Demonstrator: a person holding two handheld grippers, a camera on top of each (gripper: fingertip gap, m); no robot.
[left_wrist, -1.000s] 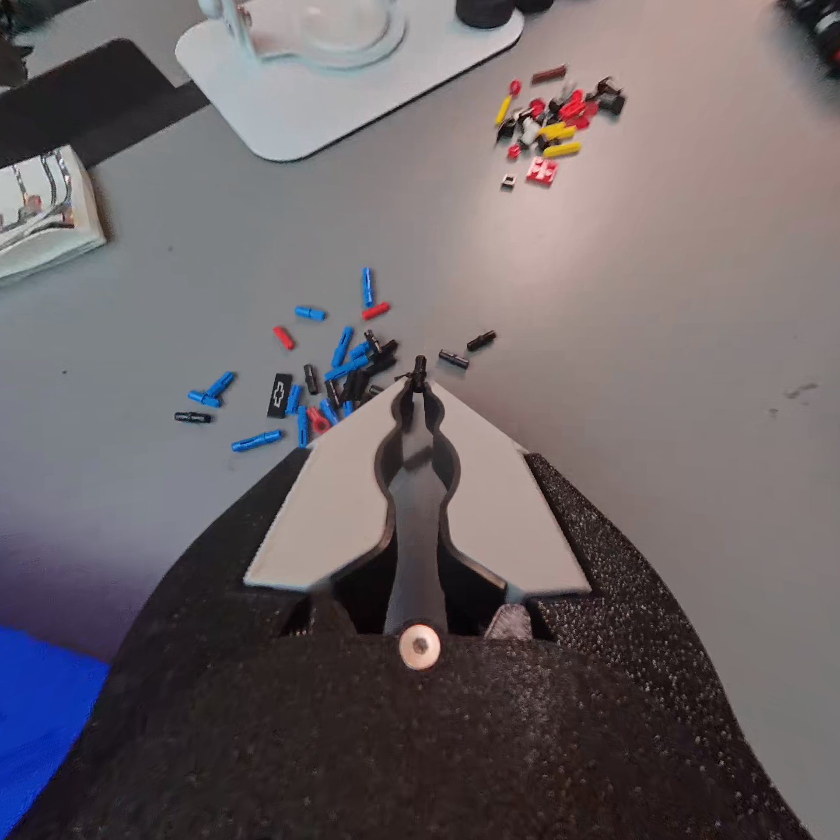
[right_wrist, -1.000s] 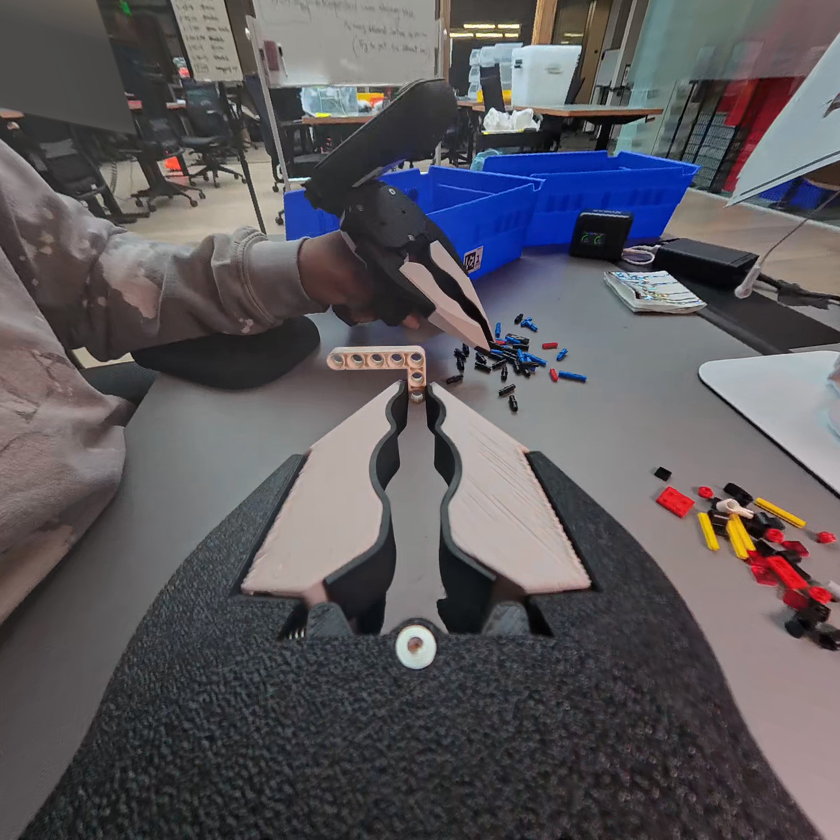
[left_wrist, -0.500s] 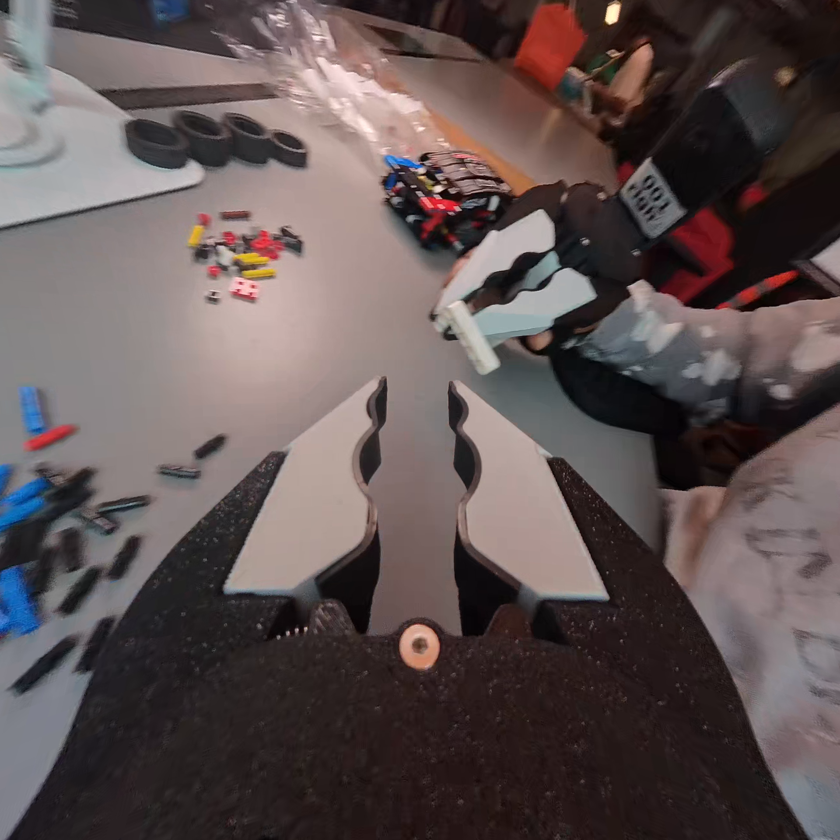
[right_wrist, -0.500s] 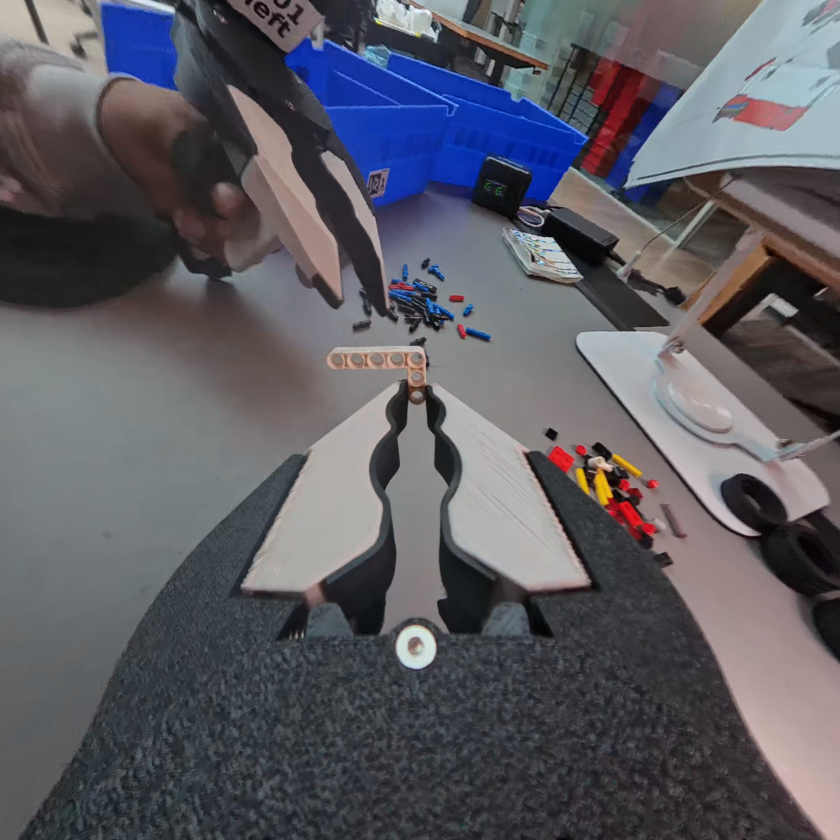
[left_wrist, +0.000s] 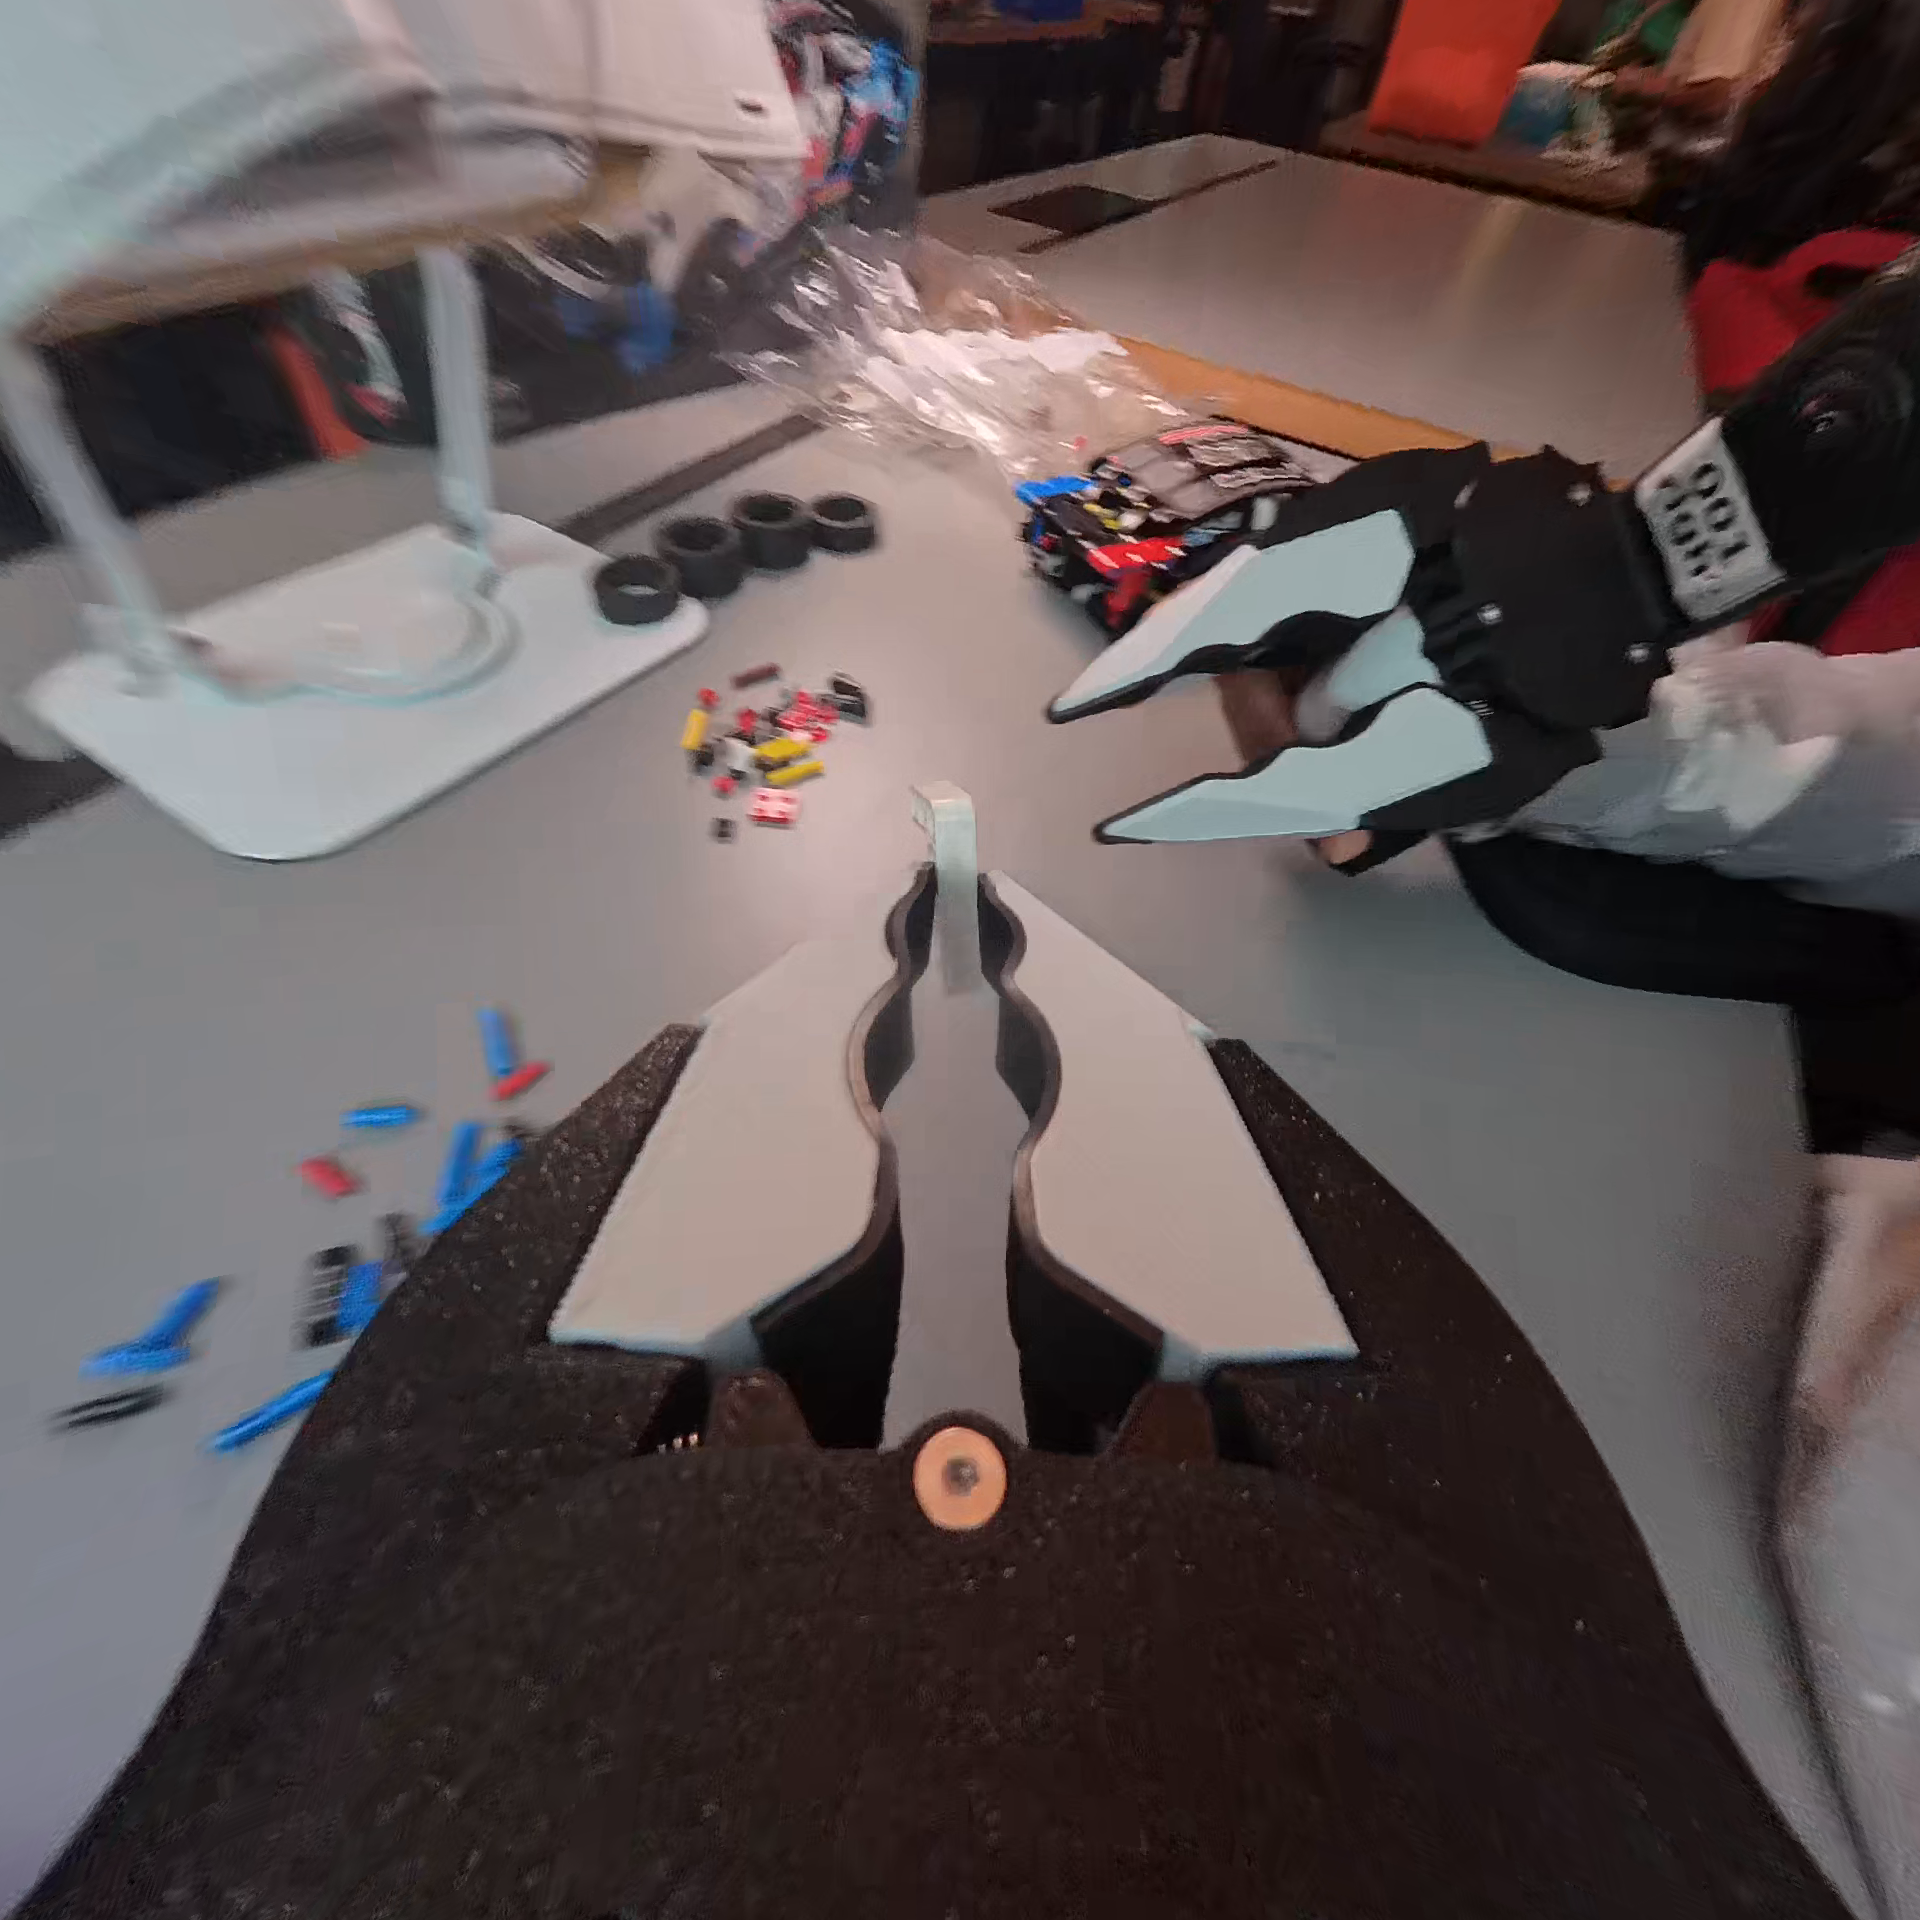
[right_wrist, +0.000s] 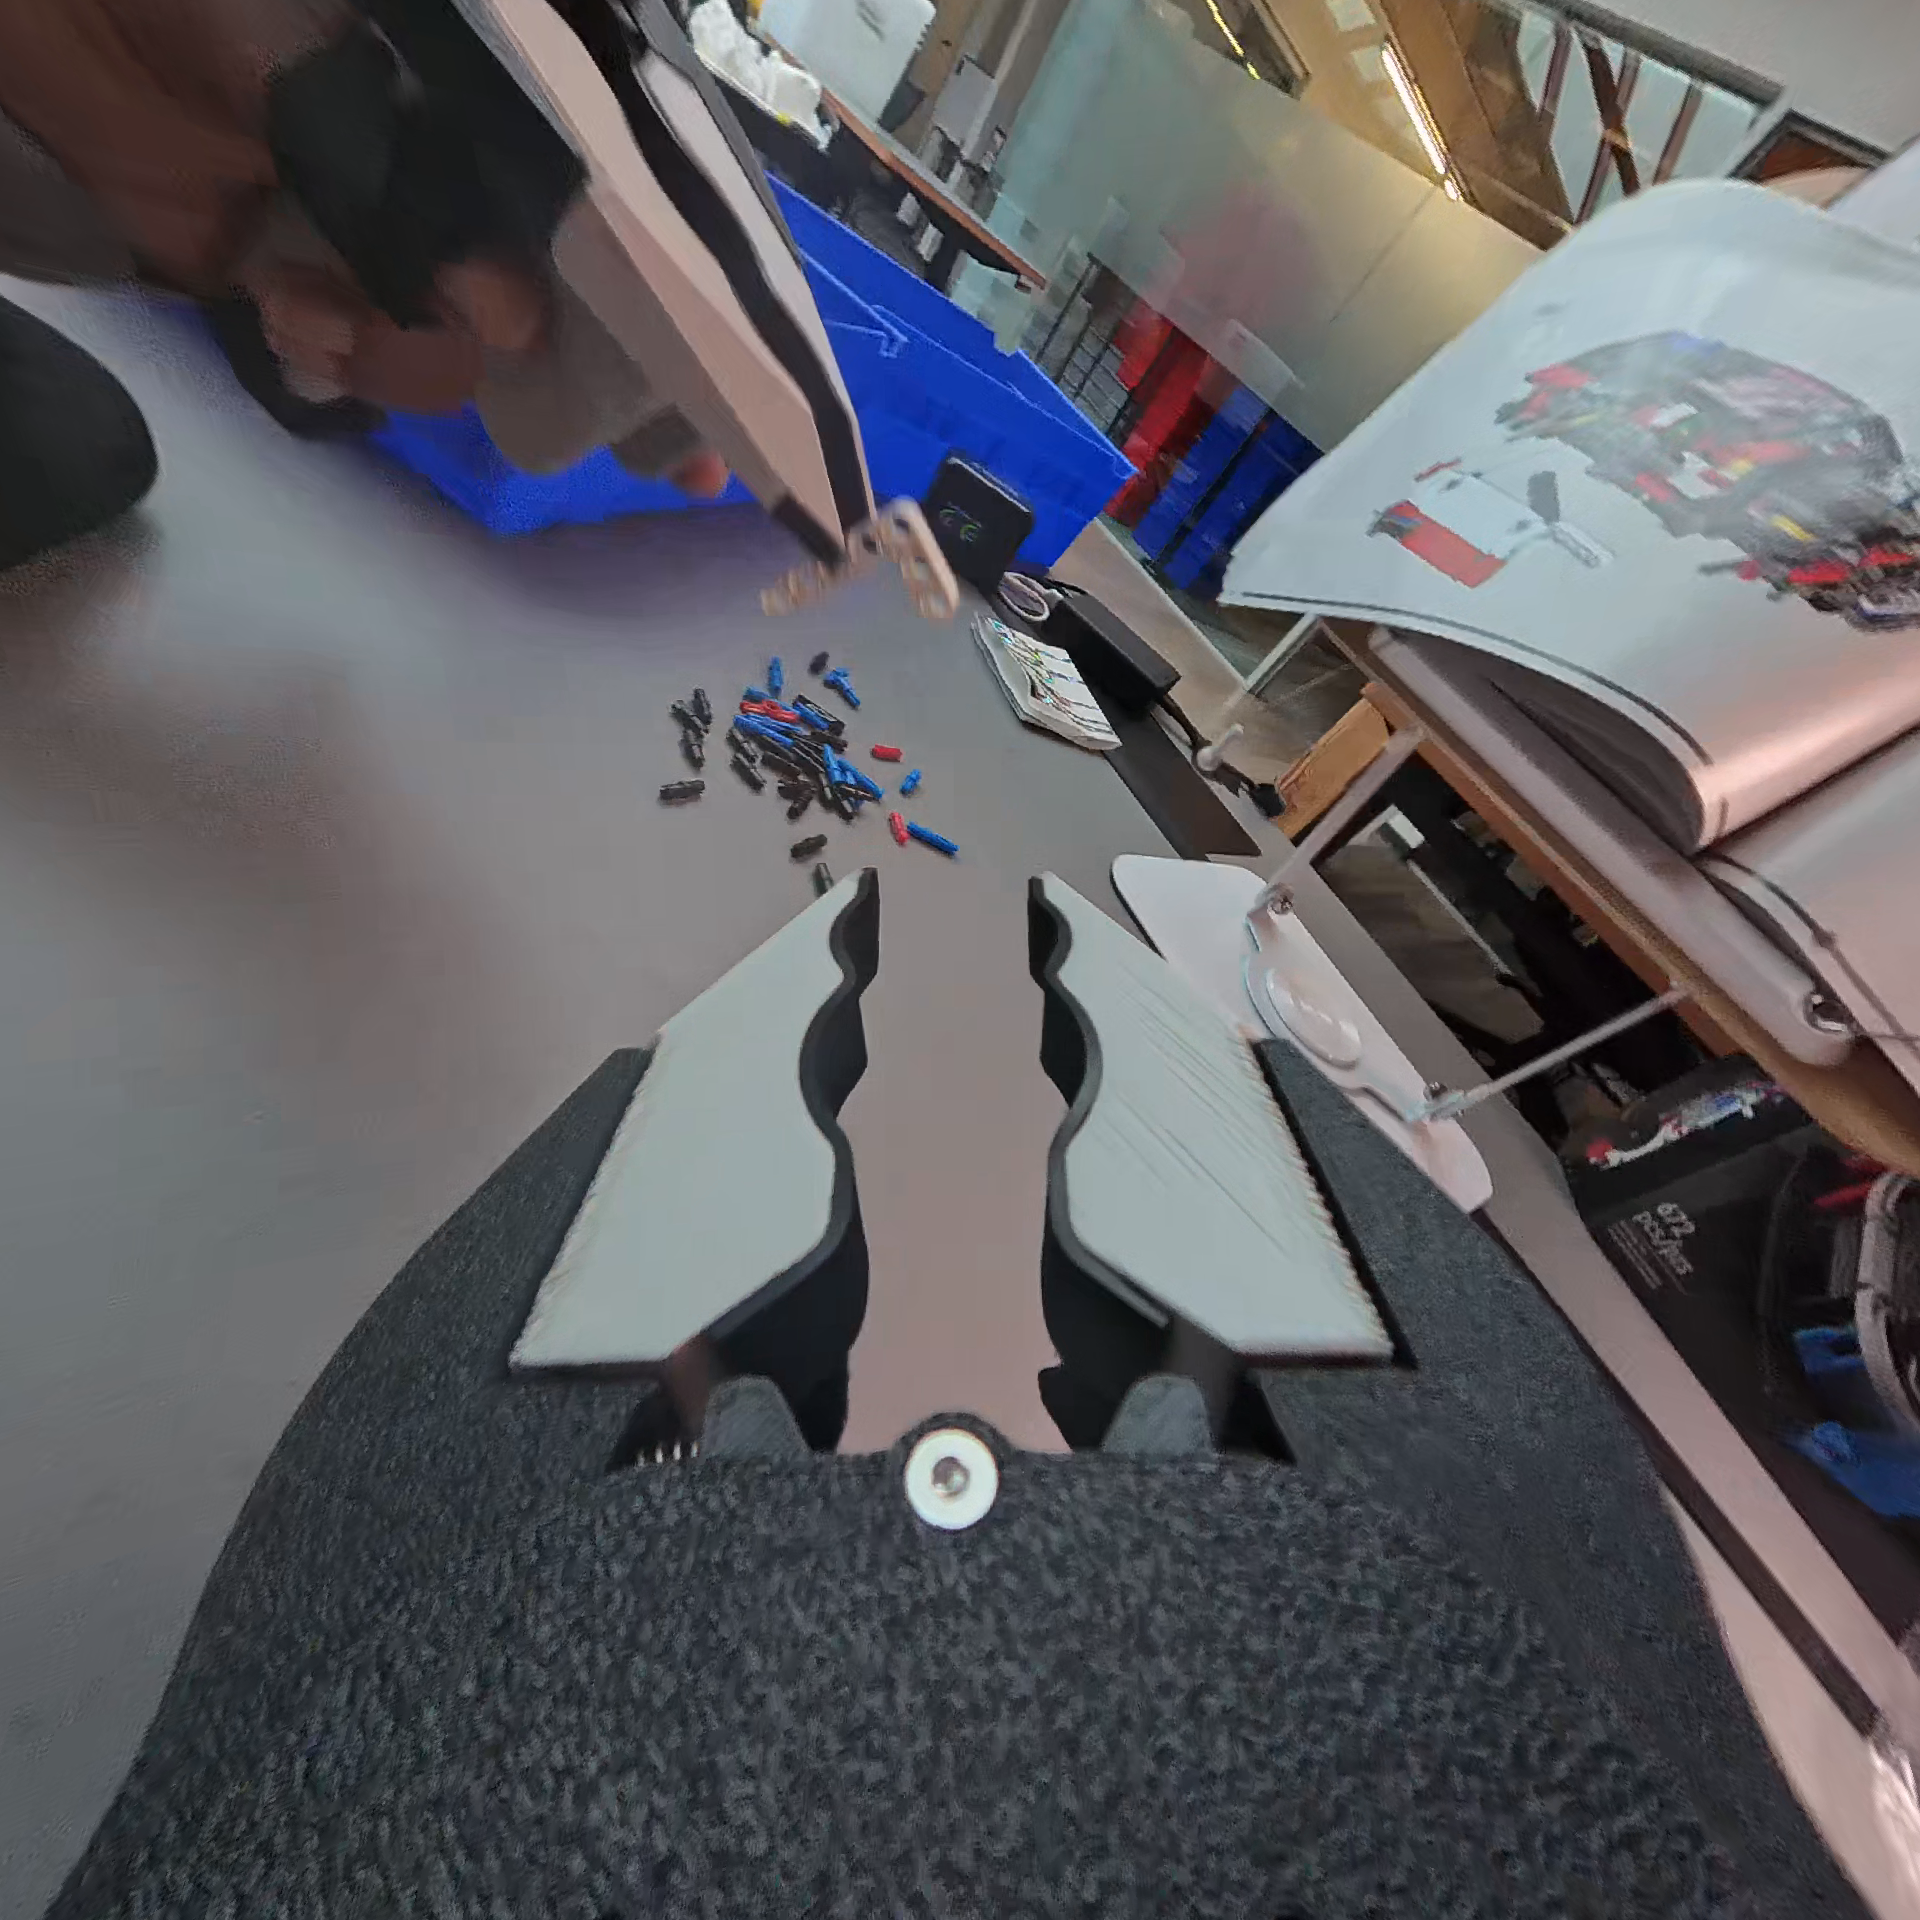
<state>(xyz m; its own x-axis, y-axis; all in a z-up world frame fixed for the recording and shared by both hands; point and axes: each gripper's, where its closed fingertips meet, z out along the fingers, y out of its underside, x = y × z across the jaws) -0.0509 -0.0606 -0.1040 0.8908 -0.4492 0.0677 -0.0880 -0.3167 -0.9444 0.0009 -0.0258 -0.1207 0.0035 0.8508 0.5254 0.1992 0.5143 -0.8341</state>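
Note:
My left gripper (left_wrist: 954, 878) is shut on a pale L-shaped beam with holes (left_wrist: 954, 842), which stands up edge-on between its fingertips above the grey table (left_wrist: 1299, 987). In the right wrist view the same beam (right_wrist: 914, 561) hangs from the tip of the left gripper (right_wrist: 842, 535) at the upper left. My right gripper (right_wrist: 954, 881) is open with nothing between its fingers. It also shows at the right of the left wrist view (left_wrist: 1075, 777), held open just beside the beam. A pile of blue, black and red pins (right_wrist: 790, 748) lies on the table ahead of it.
A small pile of red, yellow and black parts (left_wrist: 774, 732) and several black tyres (left_wrist: 743, 540) lie near a white stand base (left_wrist: 343, 717). The stand holds an open book (right_wrist: 1621, 468). A partly built model (left_wrist: 1143, 530), clear bags (left_wrist: 966, 353) and blue bins (right_wrist: 935, 384) stand farther off. Spacing between my two grippers at the tips: around 7 centimeters.
The beam passed from my right gripper to my left. The left held a black pin, then stood open and empty, and has shut on the beam. The right opened and drew back.

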